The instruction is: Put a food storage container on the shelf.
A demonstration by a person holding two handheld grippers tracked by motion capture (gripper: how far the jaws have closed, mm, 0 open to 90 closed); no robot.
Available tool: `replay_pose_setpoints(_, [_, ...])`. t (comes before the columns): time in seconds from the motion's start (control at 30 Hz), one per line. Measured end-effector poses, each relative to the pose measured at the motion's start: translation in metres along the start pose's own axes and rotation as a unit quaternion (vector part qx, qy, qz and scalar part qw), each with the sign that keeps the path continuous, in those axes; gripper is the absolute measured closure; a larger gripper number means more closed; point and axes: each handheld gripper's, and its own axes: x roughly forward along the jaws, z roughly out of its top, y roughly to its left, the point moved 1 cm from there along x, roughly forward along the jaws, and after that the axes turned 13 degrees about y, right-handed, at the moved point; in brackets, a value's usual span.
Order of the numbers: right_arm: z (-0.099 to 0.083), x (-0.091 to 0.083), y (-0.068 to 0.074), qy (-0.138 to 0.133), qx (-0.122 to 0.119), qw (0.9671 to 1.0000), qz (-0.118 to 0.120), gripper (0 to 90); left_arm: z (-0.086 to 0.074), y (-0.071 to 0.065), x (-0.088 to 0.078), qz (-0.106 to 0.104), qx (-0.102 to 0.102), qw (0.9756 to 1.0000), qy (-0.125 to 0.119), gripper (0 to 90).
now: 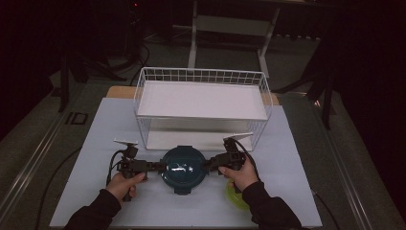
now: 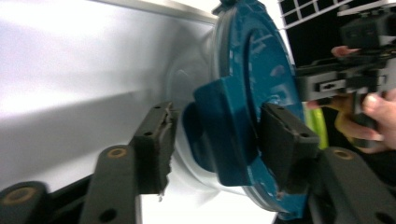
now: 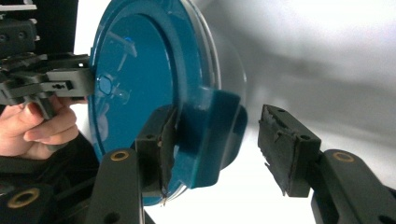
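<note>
Container [image 1: 184, 167] with a teal clip lid [image 3: 140, 84] sits on the table [image 1: 287, 158] before the rack [image 1: 201, 100] — rigid, slick plastic, likely light — best gripped by its side latches, which the left gripper [image 2: 212, 140] and right gripper [image 3: 215, 144] straddle, jaws spread.

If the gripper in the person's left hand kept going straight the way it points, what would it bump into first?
Most likely the side clip of the blue container lid: it already sits between the open jaws of the left gripper. Depth is hard to judge, but contact looks almost immediate.
</note>
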Motion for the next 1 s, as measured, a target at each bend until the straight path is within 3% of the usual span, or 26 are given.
replay_pose_setpoints(0.2, [0.002, 0.0, -0.001, 0.004, 0.015, 0.9996, 0.023, 52.0, 0.001, 0.004, 0.0, -0.021, -0.007, 0.9997, 0.008, 50.3])
replay_pose_setpoints(0.33, [0.003, 0.001, -0.005, 0.011, 0.034, 0.9984, 0.045, 52.6, 0.003, 0.009, 0.001, -0.047, -0.015, 0.9987, 0.015, 51.7])
replay_pose_setpoints(0.47, [0.004, 0.002, -0.009, 0.017, 0.045, 0.997, 0.061, 53.3, 0.003, 0.008, 0.001, -0.041, -0.015, 0.9989, 0.019, 52.0])
replay_pose_setpoints(0.7, [0.004, 0.003, -0.011, 0.013, 0.045, 0.9967, 0.067, 54.1, 0.003, 0.006, 0.0, -0.04, -0.029, 0.9985, 0.024, 52.9])
replay_pose_setpoints(1.0, [0.002, 0.0, -0.006, 0.017, 0.013, 0.9981, 0.057, 54.6, 0.0, -0.001, -0.004, -0.026, -0.03, 0.9989, 0.025, 54.2])
